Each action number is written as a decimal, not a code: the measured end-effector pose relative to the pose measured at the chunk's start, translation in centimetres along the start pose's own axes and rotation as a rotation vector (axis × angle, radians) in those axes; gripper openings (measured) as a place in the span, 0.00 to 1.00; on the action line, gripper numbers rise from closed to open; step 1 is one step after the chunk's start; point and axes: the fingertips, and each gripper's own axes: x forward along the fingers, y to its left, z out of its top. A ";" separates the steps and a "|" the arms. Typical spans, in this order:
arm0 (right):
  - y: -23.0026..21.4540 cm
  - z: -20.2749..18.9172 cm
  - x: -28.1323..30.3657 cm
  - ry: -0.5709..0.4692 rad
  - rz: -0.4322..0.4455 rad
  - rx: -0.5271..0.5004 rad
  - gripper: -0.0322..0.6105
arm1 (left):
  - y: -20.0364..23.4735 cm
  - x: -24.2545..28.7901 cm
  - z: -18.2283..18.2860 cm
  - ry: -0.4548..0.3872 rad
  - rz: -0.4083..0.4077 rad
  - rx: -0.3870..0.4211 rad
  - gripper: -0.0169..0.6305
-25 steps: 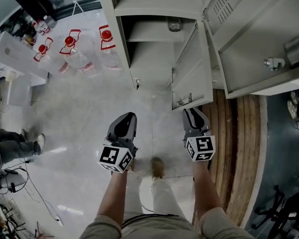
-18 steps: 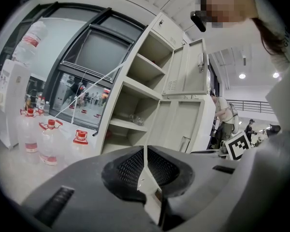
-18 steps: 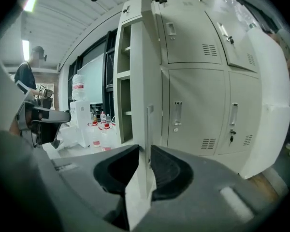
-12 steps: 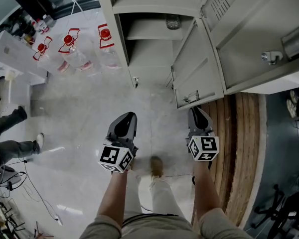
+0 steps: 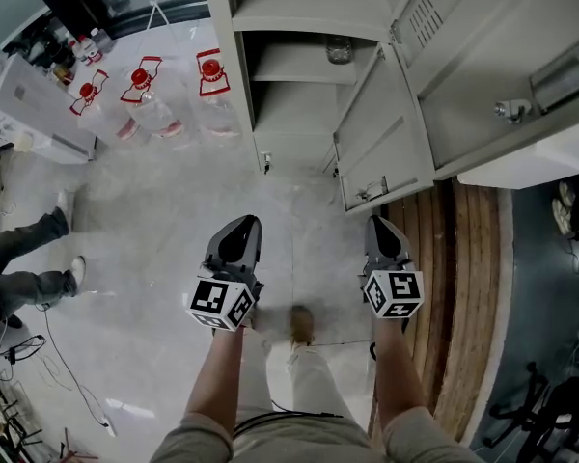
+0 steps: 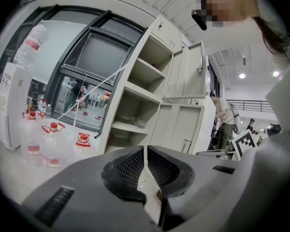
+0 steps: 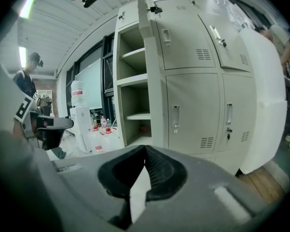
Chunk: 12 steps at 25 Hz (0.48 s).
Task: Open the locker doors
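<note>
No legible text or numbers, labels on water bottles too small to read

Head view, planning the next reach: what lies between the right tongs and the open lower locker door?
Nothing but a stretch of bare floor separates the right tongs from the lower locker door; the head view shows it.

The person holds both arms out in front, left forearm and right forearm bare and about parallel. Both grippers point ahead and slightly down. The left gripper has its jaws together, nothing between them. The right gripper has just been closing its jaws; they meet, empty.
</note>
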 end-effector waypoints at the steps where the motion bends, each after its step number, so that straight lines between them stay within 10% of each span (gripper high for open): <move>1: 0.3 0.4 -0.1 -0.007 0.008 0.001 0.05 | 0.1 -0.1 0.3 -0.002 0.001 0.004 0.06; 12: 3.6 6.3 -2.4 -0.095 0.074 -0.013 0.05 | 1.0 -3.3 4.2 -0.025 0.028 0.047 0.04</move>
